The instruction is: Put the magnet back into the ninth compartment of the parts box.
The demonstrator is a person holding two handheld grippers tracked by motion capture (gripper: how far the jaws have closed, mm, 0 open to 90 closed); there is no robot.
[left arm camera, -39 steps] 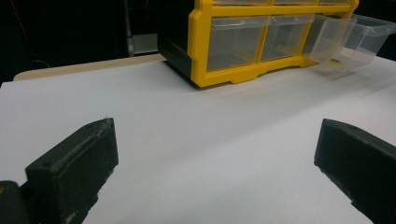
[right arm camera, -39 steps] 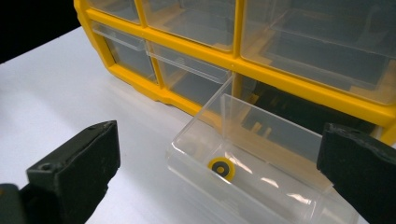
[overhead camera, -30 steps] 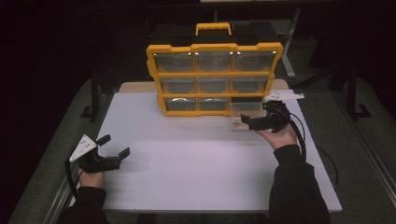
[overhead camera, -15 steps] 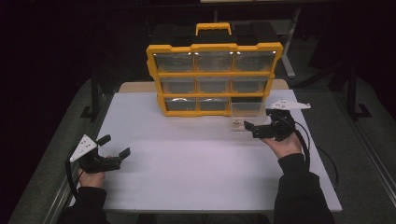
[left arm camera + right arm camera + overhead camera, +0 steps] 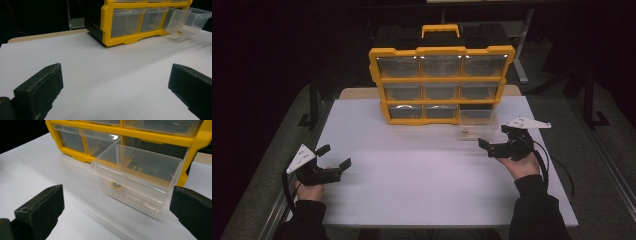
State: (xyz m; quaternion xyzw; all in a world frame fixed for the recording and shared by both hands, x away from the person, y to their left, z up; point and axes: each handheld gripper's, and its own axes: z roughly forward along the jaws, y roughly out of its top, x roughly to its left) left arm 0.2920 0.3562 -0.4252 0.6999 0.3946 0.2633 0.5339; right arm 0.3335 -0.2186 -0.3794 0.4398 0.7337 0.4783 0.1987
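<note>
A yellow organizer [image 5: 441, 85] with clear drawers stands upright at the back middle of the white table [image 5: 422, 190]. Its bottom right drawer [image 5: 478, 124] is pulled out in front of its dark slot, and a small yellow ring [image 5: 115, 185] lies inside. My right gripper [image 5: 495, 138] is open a short way in front of that drawer [image 5: 140, 177], holding nothing. My left gripper [image 5: 333, 156] is open near the table's front left, far from the organizer [image 5: 107, 22], with bare table between its fingers.
A wooden board edge [image 5: 357, 93] shows behind the white sheet on both sides of the organizer. Metal table legs and a dark floor surround the table. A black cable [image 5: 557, 170] trails from the right gripper.
My right gripper has drawn back from the pulled-out drawer toward the near side of the table, open. The drawer stays out. The left gripper has not moved.
</note>
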